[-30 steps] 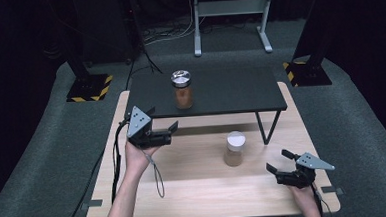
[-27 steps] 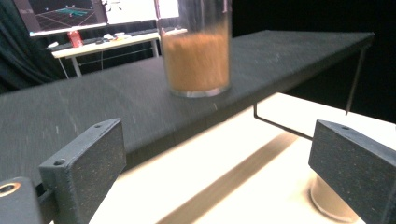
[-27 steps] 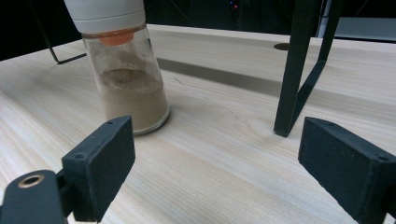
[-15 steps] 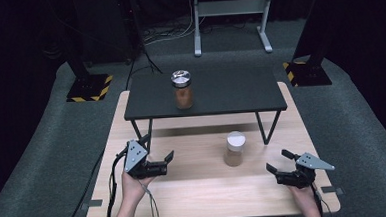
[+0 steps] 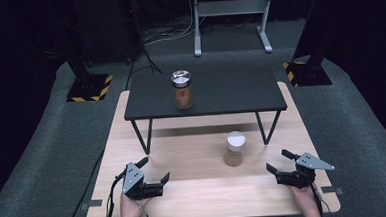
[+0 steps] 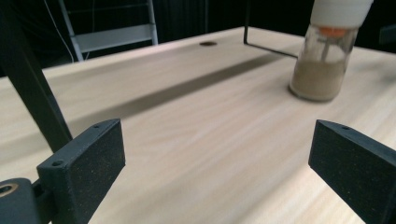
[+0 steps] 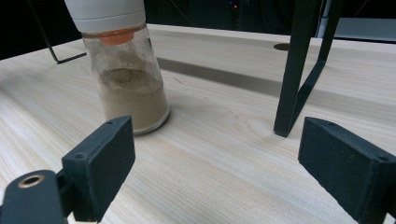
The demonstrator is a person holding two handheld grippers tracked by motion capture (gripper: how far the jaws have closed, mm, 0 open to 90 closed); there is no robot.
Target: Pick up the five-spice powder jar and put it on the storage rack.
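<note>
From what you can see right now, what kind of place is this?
Probably a recording studio or lab, not a home: dark curtains surround a wooden table, a metal stand sits behind it, and a person holds the left gripper and right gripper near the white-capped jar.

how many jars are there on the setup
2. A silver-lidded jar stands on the black raised shelf, toward its left. A white-capped jar stands on the wooden table below, in front of the shelf, nearer the right gripper. None seem hidden.
</note>
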